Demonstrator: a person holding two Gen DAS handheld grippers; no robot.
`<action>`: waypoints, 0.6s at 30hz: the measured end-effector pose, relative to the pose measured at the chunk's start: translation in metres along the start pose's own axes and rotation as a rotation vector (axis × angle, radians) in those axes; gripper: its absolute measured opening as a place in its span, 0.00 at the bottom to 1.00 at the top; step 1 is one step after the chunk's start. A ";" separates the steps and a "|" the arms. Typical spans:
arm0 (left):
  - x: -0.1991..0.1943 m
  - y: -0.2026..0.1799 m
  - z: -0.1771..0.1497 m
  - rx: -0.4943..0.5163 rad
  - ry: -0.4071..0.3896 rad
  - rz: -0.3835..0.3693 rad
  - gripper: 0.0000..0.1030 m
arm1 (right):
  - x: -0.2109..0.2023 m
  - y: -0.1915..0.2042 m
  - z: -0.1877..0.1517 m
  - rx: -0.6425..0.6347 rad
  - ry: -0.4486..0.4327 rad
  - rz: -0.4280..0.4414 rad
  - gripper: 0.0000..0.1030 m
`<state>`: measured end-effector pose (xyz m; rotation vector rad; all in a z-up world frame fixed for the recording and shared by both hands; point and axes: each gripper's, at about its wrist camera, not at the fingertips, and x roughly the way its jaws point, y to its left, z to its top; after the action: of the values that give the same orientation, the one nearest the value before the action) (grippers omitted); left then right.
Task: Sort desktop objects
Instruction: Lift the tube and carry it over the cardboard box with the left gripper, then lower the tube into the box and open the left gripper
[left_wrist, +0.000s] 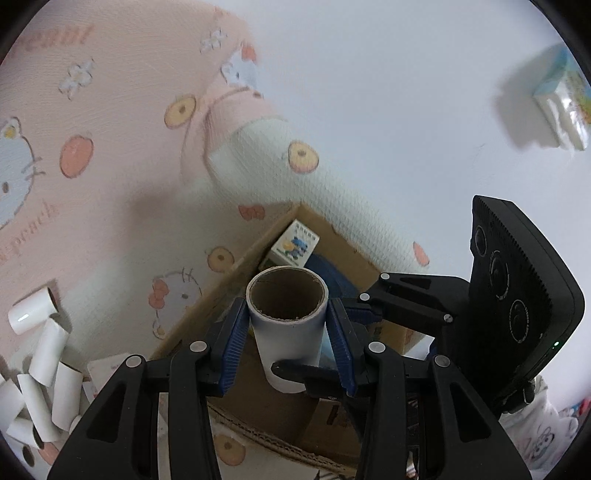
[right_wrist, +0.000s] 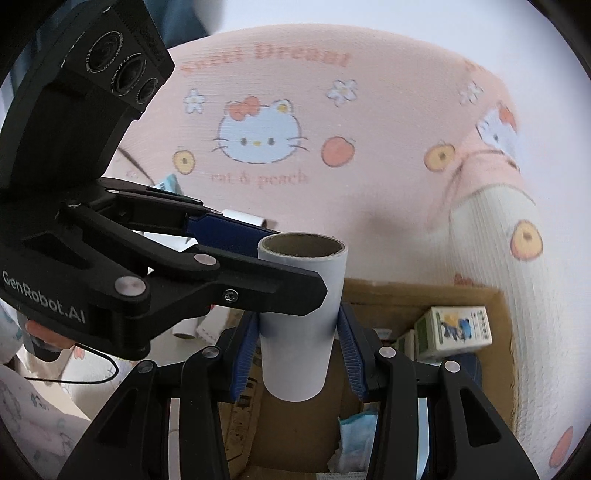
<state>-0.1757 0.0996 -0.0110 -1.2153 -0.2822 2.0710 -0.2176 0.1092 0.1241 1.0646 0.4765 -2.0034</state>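
One white paper tube (left_wrist: 288, 332) with a brown cardboard core stands upright between both grippers, above an open cardboard box (left_wrist: 343, 236). In the left wrist view my left gripper (left_wrist: 288, 306) has its blue pads pressed on the tube's two sides. The right gripper reaches in from the right and one black finger (left_wrist: 295, 369) crosses the tube's lower part. In the right wrist view my right gripper (right_wrist: 299, 325) clamps the tube (right_wrist: 295, 362) lower down. The left gripper (right_wrist: 299, 260) holds it near the top rim.
The box (right_wrist: 424, 291) holds small white cartons (right_wrist: 454, 328) with a blue cartoon, and blue packets. A pile of several white tubes (left_wrist: 44, 369) lies at the lower left on a pink cat-print blanket (left_wrist: 110, 147). A tissue pack (left_wrist: 561, 103) sits far right.
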 end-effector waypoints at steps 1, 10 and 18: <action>0.004 0.000 0.000 -0.002 0.014 -0.002 0.46 | 0.002 -0.003 -0.002 0.008 0.007 0.004 0.39; 0.041 0.013 -0.009 -0.021 0.158 -0.036 0.46 | 0.031 -0.018 -0.018 0.044 0.110 0.050 0.39; 0.081 0.036 -0.017 -0.133 0.323 -0.073 0.44 | 0.064 -0.030 -0.028 0.082 0.262 0.058 0.39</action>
<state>-0.2034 0.1249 -0.0926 -1.5714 -0.3098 1.7827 -0.2475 0.1150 0.0542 1.3851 0.4967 -1.8547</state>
